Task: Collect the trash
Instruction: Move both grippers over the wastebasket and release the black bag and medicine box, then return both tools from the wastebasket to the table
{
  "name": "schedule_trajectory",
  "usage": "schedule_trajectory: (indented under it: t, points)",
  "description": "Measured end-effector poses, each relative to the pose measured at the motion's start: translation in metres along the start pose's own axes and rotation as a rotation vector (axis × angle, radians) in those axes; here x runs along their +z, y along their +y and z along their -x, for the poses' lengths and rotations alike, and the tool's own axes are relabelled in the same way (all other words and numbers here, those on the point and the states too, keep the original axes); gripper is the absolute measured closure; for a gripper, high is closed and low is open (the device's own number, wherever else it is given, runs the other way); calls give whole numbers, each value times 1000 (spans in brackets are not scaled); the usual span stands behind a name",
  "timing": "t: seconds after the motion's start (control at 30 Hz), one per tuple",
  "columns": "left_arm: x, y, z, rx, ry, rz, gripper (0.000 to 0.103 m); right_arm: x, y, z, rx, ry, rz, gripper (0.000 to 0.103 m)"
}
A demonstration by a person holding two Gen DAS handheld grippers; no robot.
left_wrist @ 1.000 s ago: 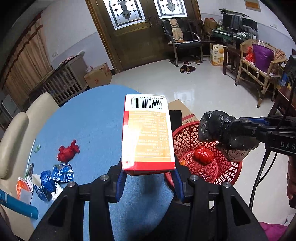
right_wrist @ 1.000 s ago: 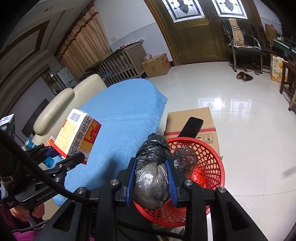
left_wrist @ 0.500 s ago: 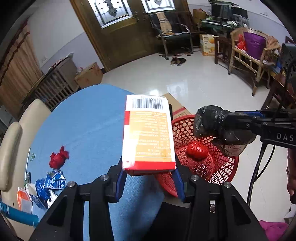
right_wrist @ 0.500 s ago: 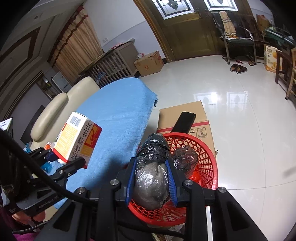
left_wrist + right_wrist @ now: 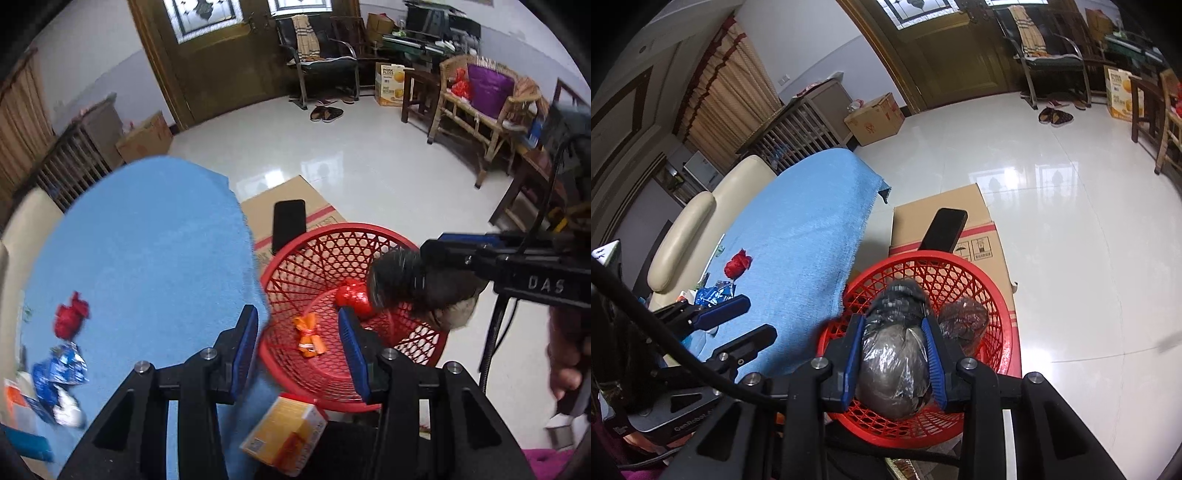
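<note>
R jaws: bag [image 5: 894,365] over basket [image 5: 960,273]

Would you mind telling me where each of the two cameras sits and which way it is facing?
Left wrist: on the left gripper, looking down past its open blue fingers at the red basket and blue cloth; the right gripper and a hand show at right.
Right wrist: on the right gripper, shut on a black bag bundle over the basket; the left gripper shows at left.
Shared: basket, cloth, cardboard box, black phone.
</note>
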State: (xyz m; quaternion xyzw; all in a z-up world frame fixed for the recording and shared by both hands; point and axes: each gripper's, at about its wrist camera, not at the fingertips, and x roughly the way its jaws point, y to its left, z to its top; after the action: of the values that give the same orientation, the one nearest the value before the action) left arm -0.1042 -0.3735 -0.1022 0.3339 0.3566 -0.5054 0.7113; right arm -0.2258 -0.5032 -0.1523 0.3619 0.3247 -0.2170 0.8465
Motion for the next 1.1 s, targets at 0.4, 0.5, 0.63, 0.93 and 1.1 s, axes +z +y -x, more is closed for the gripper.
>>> schedule_trajectory:
  t: [0.4, 0.5, 0.63, 0.93, 1.1]
  points:
    - [-21, 56, 10, 13, -11, 168, 55, -8, 4, -20, 40, 68, -35, 68]
    - [-31, 62, 13, -3, 2, 176, 47, -10, 10, -22, 46, 81, -17, 68]
    - [-54, 61, 17, -52, 36, 160, 37, -13, 18, -24, 56, 94, 5, 68]
    - [-85, 94, 38, -27, -2, 288, 37, -32, 40, -41, 219, 239, 5, 68]
    - [-107, 121, 55, 24, -39, 362, 37, -54, 56, -46, 436, 388, 5, 68]
